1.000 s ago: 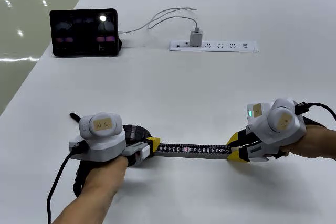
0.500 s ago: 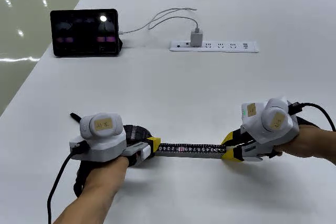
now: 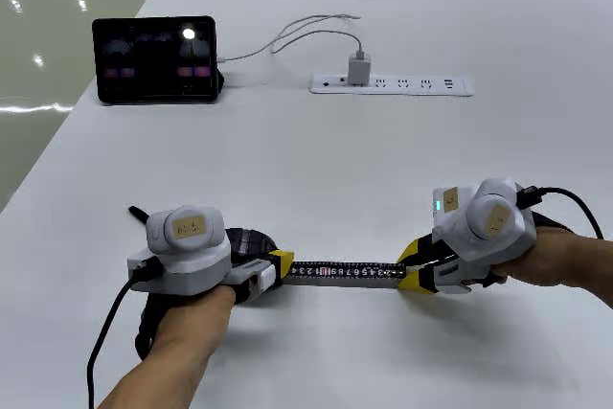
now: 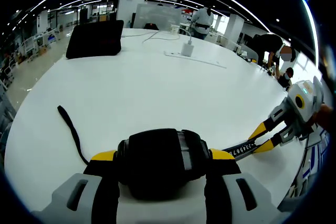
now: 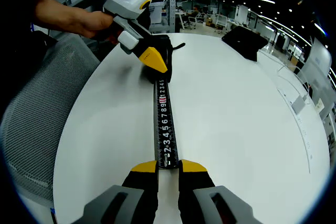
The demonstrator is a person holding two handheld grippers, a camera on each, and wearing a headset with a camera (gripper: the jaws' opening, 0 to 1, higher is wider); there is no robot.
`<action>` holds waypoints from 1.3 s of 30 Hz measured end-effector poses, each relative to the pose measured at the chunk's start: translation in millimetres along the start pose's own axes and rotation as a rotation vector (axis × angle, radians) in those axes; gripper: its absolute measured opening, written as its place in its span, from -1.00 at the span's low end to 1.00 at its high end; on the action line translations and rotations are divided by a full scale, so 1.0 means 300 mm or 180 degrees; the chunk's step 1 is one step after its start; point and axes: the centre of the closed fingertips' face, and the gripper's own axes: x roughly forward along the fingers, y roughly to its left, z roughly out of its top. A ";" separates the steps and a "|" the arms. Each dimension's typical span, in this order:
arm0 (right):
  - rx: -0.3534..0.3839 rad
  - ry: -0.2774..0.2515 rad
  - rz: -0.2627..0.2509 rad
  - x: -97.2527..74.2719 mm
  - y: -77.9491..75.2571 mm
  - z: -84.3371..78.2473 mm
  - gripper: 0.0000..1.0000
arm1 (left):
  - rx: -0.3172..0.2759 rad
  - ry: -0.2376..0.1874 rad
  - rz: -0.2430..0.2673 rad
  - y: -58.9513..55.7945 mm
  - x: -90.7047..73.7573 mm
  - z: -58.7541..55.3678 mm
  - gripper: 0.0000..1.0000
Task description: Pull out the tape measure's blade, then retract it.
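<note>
Right now the left tongs (image 3: 271, 270) are closed around the black tape measure case (image 4: 156, 148), pinning it on the white worktop (image 3: 335, 170) near my edge. The right tongs (image 5: 168, 167) are pinched shut on the very tip of the blade (image 5: 165, 124). A short length of blade is out, stretched straight between the two with its printed side up. Whether I am drawing it out or feeding it back, I judge the same rule applies. The right tongs should travel along the line of the blade, straight toward or away from the case's mouth, with no twist or lift, so the steel does not kink or buckle. I would go at an even pace and not let go of the tip until it reaches the mouth, since a sprung blade could whip in. The left tongs only need to hold the case square. Its wrist strap (image 4: 71, 129) trails off on the side away from the blade
</note>
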 end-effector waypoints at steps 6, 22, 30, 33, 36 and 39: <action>-0.0012 -0.0010 0.0006 0.012 -0.001 0.016 -0.80 | -0.0006 0.0000 0.0001 0.000 0.000 0.000 0.21; -0.0020 -0.0045 0.0024 0.046 -0.002 0.060 -0.80 | -0.0025 0.0002 -0.0003 0.002 -0.001 0.001 0.22; -0.0025 -0.0064 0.0033 0.061 -0.001 0.081 -0.80 | -0.0030 0.0003 -0.0006 0.002 -0.001 0.000 0.22; -0.0022 -0.0073 0.0029 0.066 -0.002 0.087 -0.79 | -0.0029 0.0001 -0.0005 0.001 -0.001 0.000 0.22; -0.0028 -0.0074 0.0027 0.071 -0.002 0.093 -0.79 | -0.0031 0.0001 -0.0005 0.001 -0.001 0.000 0.22; -0.0031 -0.0077 0.0029 0.074 -0.002 0.099 -0.79 | -0.0032 0.0000 -0.0004 0.001 0.000 0.000 0.22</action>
